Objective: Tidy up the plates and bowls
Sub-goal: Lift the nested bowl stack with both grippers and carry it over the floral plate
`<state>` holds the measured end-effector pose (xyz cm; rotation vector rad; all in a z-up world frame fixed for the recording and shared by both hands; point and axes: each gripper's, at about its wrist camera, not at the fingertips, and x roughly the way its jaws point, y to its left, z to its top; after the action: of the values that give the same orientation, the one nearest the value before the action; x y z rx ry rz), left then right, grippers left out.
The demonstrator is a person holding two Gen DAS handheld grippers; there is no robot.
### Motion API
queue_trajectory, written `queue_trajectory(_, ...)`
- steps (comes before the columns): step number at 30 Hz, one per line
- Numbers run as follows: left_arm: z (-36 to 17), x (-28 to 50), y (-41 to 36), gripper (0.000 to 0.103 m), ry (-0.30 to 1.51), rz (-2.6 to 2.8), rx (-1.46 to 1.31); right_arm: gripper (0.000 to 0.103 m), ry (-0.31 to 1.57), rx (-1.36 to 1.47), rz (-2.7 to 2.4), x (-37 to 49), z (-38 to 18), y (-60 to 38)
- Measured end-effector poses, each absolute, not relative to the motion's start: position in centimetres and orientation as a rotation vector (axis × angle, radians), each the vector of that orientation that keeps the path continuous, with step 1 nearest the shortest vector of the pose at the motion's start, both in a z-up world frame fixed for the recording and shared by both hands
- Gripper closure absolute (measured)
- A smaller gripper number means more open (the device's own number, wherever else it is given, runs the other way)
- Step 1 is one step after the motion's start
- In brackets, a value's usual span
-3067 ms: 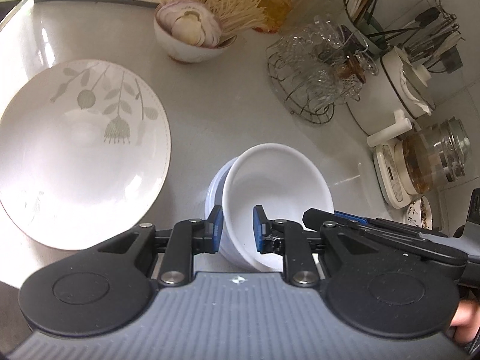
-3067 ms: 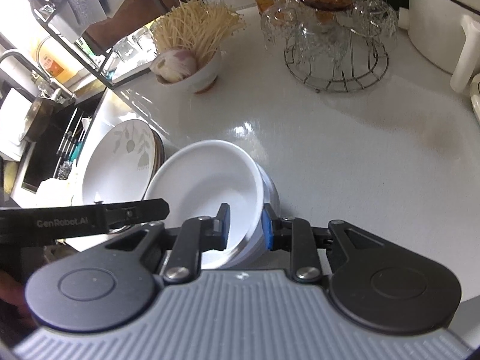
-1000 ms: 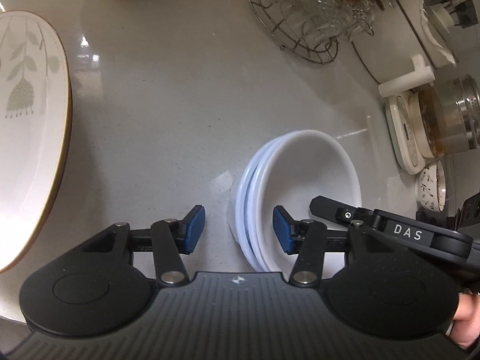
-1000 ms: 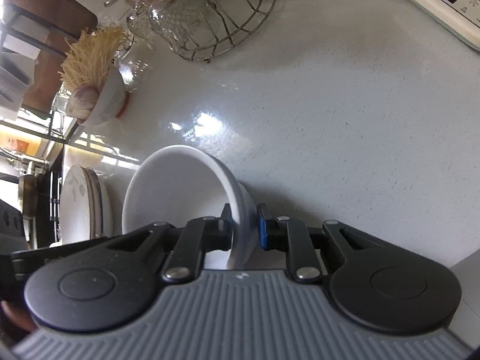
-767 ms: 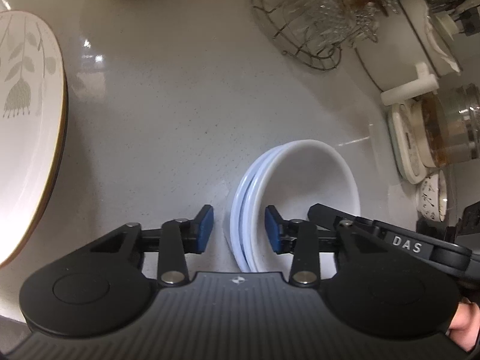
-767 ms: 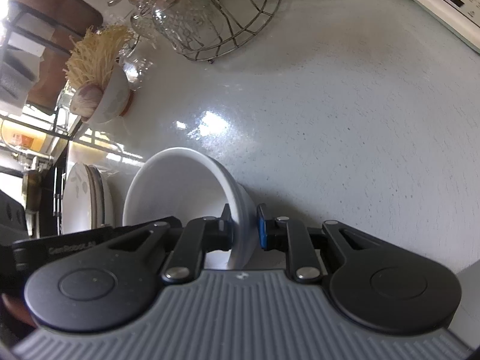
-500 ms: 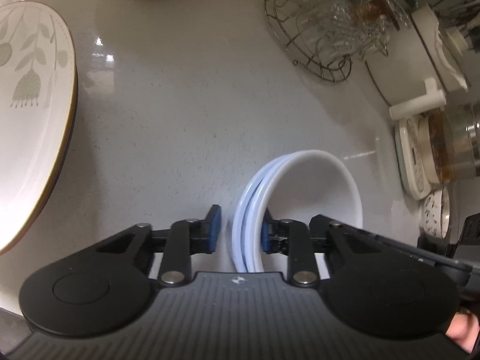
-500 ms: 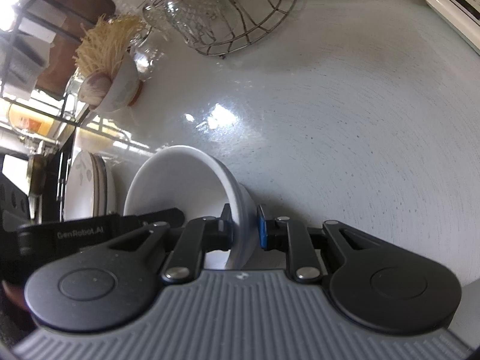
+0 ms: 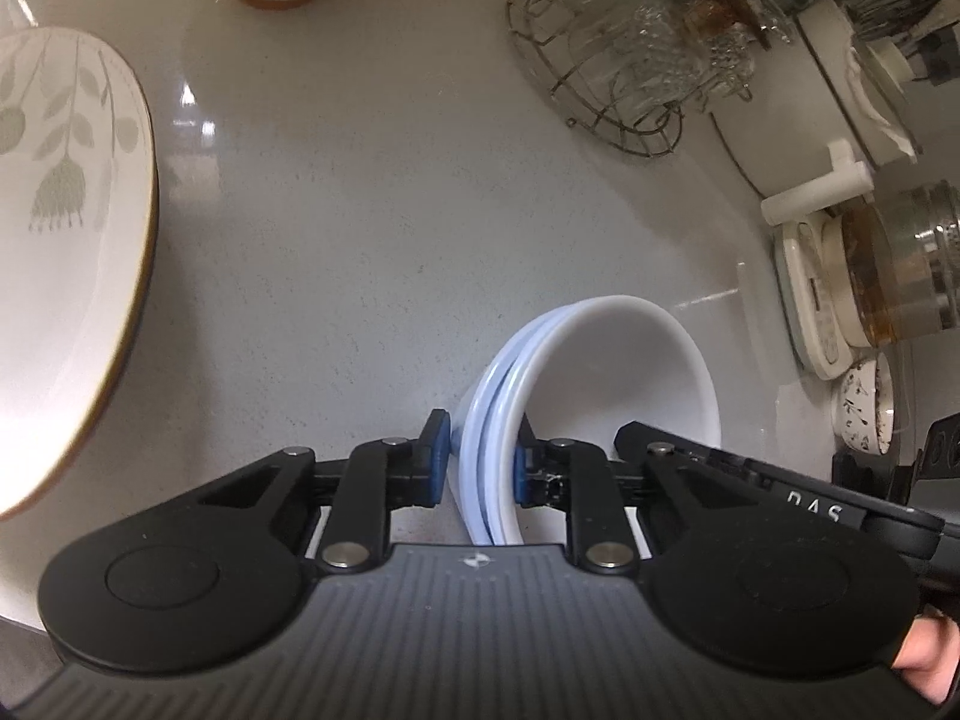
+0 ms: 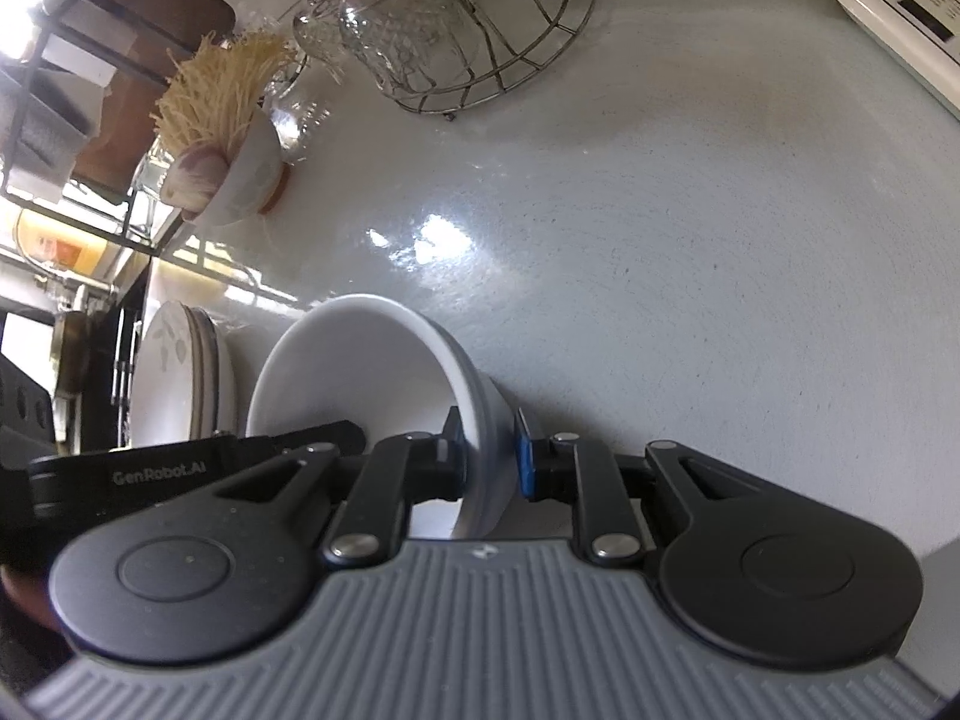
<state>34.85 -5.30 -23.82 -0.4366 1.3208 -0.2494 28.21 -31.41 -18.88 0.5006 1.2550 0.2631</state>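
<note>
Two tongs grip a stack of nested white bowls (image 9: 600, 384) from opposite sides. The left gripper (image 9: 477, 459) pinches the rim at 6 o'clock; the right gripper (image 10: 489, 453) clamps the opposite wall. The bowls sit tilted on the counter (image 9: 360, 210). Plates (image 9: 60, 240) lie stacked at 9 o'clock. Stacking looks done; placing the bowls seems left.

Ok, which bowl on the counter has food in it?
The footed bowl at the back, beside the wire rack of glasses: it holds pale noodle-like strands. The nested white bowls, gripped by both grippers, have nothing inside.
</note>
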Motion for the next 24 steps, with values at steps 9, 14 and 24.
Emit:
queue_trajectory(9,-21.4,35.2,-4.7,0.079,1.317,-0.325,-0.398,0.084,1.218,0.508,0.227,27.7,-16.3,-30.7)
queue_trajectory(14,-19.6,35.2,-3.8,0.079,1.287,-0.333,-0.405,0.084,1.196,0.498,0.233,27.8,-14.5,-30.0)
queue_trajectory(24,-16.2,34.6,-1.8,0.079,1.237,-0.325,-0.416,0.084,1.162,0.447,0.256,27.7,-10.9,-28.0)
